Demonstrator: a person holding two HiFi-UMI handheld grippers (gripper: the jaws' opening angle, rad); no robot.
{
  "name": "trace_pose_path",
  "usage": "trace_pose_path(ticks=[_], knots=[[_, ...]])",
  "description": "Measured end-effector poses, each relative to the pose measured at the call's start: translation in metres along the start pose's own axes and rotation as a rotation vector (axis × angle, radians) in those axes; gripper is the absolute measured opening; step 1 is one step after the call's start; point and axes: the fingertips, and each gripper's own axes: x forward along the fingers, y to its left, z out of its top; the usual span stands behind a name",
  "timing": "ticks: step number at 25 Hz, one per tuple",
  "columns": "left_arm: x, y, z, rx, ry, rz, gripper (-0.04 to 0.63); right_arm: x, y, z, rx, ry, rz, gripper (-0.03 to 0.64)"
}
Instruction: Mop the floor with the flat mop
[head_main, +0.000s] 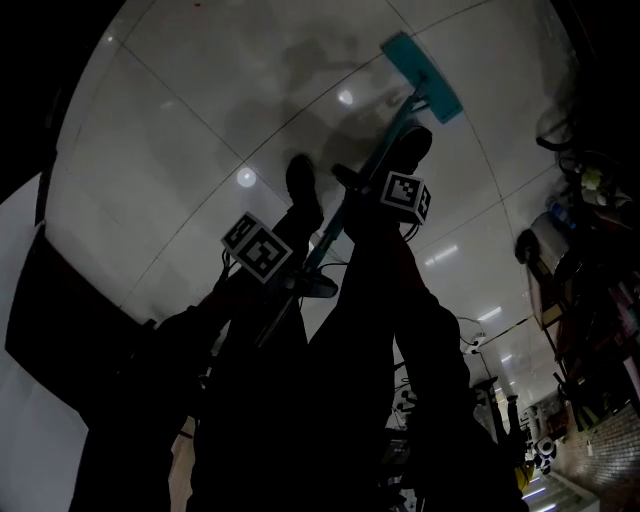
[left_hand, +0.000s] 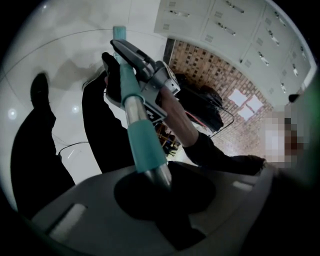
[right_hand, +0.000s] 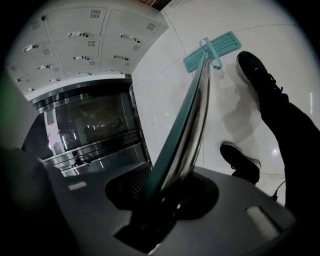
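We see a bank of pale lockers (left_hand: 240, 30) above a patterned brick wall (left_hand: 210, 65), and in the right gripper view steel-framed glass doors (right_hand: 95, 125) stand below such lockers. One black shoe (right_hand: 257, 75) is planted ahead of a second shoe (right_hand: 240, 162). A thin cable (left_hand: 75, 146) trails beside a dark trouser leg (left_hand: 35, 155), and cluttered shelves (head_main: 590, 290) line the right edge of the head view.

Left gripper (left_hand: 161, 187): clamping the mop handle (left_hand: 144, 142) just below its teal sleeve.
Right gripper (left_hand: 132, 70): gripping farther up the mop handle.

The flat mop (head_main: 422, 76) rests its teal head flat on the glossy white tiled floor (head_main: 200, 120), handle slanting up
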Motion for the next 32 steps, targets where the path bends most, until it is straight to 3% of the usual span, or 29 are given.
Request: trace_pose_path(ticks=[5,15,23,32], knots=[[-0.01,0.012,-0.015,-0.038,-0.029,-0.027,0.075,0.015,-0.011,-0.021,0.014,0.009,0.0,0.15],[-0.011,0.012,-0.007,-0.008,-0.018,-0.02,0.075,0.013,-0.007,-0.009,0.012,-0.016,0.011,0.149],[0.027,-0.019,0.067,-0.003,0.016,0.016,0.074,-0.028,0.002,0.078,0.019,-0.047,0.027,0.149],[0.104,-0.071,0.192,-0.015,0.032,0.02,0.074,-0.101,0.003,0.219,0.016,-0.063,0.021,0.15]])
